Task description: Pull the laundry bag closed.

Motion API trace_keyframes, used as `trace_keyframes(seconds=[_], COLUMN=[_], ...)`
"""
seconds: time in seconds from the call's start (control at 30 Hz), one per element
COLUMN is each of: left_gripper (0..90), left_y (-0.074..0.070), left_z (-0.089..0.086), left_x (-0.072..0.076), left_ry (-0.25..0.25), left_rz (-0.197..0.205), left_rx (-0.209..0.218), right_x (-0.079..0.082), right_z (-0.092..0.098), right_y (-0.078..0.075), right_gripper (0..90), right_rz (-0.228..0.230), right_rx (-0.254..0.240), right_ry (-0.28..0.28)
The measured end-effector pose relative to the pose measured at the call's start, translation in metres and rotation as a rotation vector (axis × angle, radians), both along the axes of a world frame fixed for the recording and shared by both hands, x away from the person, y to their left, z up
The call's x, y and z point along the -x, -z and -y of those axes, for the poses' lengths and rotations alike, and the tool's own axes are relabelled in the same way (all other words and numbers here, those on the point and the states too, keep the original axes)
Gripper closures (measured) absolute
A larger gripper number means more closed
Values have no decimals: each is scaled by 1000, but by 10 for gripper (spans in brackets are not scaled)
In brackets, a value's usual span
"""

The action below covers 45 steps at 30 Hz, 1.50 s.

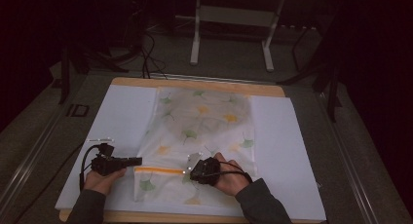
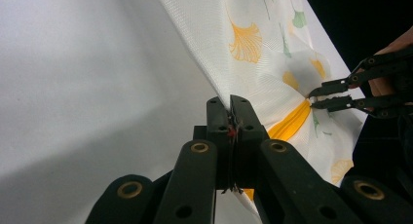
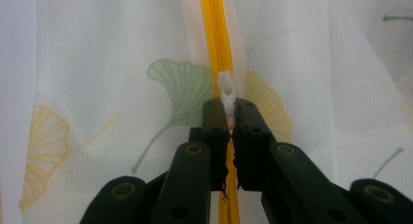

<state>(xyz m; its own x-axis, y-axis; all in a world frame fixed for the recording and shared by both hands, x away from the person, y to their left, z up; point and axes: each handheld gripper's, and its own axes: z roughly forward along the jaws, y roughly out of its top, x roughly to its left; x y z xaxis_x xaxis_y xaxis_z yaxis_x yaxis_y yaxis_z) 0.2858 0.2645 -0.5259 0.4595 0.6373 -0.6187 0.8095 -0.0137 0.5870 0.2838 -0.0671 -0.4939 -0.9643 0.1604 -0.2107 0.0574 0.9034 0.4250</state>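
The mesh bag (image 1: 199, 136) lies flat on the white sheet (image 1: 122, 117), its zipper (image 1: 158, 170) running along the near edge of the table. The left gripper (image 1: 139, 160) is clamped on the bag's left edge, beside the zipper's end. The right gripper (image 3: 229, 112) pinches the white pull tab (image 3: 225, 87). The step in hand looks like working the zipper (the direction cannot be told). The next move probably calls for a straight pull along the zipper while the left gripper keeps the fabric taut.
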Motion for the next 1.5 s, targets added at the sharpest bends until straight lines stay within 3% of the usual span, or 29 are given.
trace_keyframes(seconds=[1.5], left_gripper=[889], left_y=[0], left_z=[-2], left_x=[0], left_ry=[-6], left_rz=[1], left_rx=[3], right_x=[3], right_z=[30], right_y=[-3], right_gripper=[848], right_rz=[2], right_rx=[-10], right_ry=[44])
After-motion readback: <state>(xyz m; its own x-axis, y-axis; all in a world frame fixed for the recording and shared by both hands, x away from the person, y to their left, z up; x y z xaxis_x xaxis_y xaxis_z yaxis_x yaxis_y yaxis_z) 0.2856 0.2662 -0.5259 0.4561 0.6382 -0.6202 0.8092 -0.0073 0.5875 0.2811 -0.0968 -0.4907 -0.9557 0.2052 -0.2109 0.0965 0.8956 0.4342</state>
